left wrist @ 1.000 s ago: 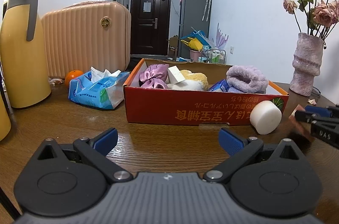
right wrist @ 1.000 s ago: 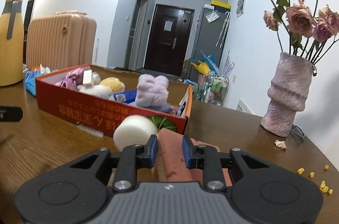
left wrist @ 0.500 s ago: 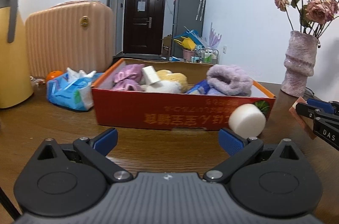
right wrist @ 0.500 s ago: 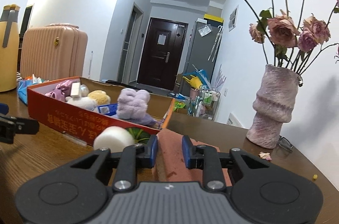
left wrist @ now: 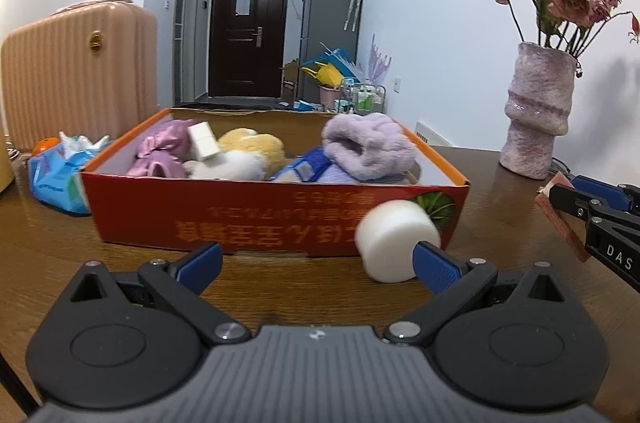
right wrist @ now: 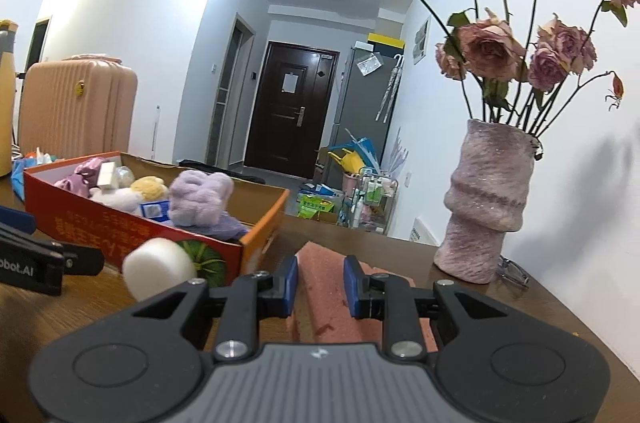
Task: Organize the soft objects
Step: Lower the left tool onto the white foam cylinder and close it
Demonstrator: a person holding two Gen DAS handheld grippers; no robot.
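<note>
A red cardboard box on the wooden table holds several soft things, among them a lilac fluffy cloth, a yellow plush and a pink satin piece. A white foam cylinder lies on its side against the box's front right corner. My left gripper stands open, its right fingertip just in front of the cylinder. My right gripper is shut on a reddish-brown sponge block, held to the right of the box.
A pink vase of dried roses stands at the back right. Left of the box lie a blue tissue pack and an orange, with a peach suitcase behind them.
The left gripper has slid right along the box front, bringing the white cylinder close to its right finger. The right gripper has moved with the sponge still clamped, and the box now sits further left in its view.
</note>
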